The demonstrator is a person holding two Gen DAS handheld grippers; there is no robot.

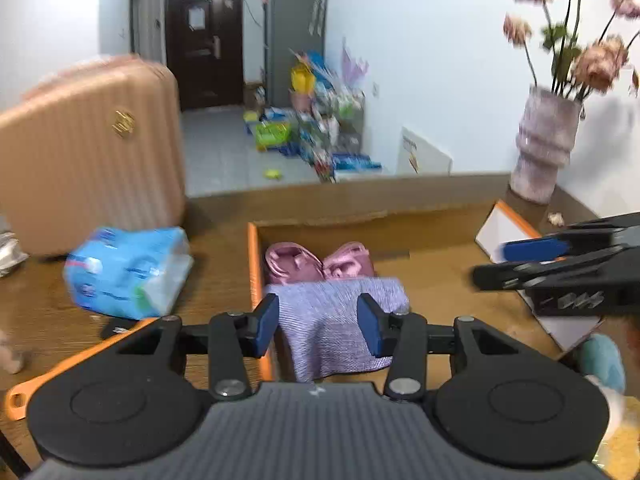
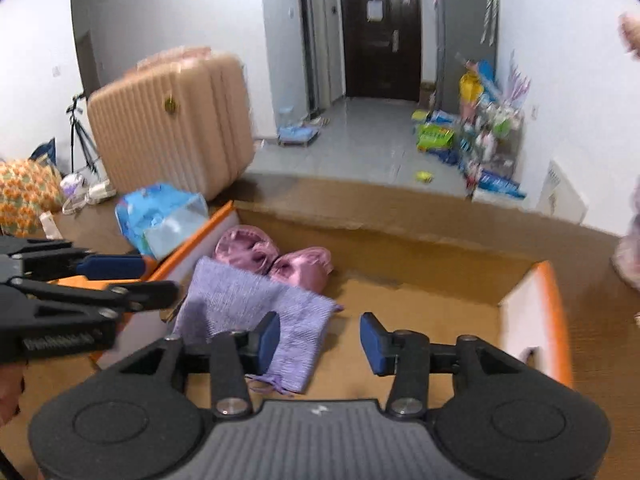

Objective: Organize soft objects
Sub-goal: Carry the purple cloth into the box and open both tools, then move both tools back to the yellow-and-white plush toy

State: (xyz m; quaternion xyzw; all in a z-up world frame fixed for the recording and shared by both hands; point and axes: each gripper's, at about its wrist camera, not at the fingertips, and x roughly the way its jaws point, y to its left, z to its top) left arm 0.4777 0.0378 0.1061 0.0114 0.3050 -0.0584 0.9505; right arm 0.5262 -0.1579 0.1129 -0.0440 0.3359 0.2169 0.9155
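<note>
An open cardboard box (image 1: 253, 264) with orange flaps sits on the wooden table. Inside it, against the left wall, lies a folded lilac knitted cloth (image 1: 336, 344) (image 2: 240, 300), and behind that a crumpled pink satin piece (image 1: 316, 262) (image 2: 272, 258). My left gripper (image 1: 318, 320) hovers open over the lilac cloth, its blue pads apart and holding nothing. My right gripper (image 2: 320, 340) is also open and empty, over the box floor (image 2: 420, 320) just right of the cloth. Each gripper shows side-on in the other's view: the right gripper (image 1: 486, 264), the left gripper (image 2: 160, 280).
A peach ribbed suitcase (image 1: 88, 152) stands at the table's back left, with a blue tissue pack (image 1: 128, 272) in front of it. A vase of dried flowers (image 1: 544, 144) stands back right. A teal plush toy (image 1: 604, 360) lies near the right edge.
</note>
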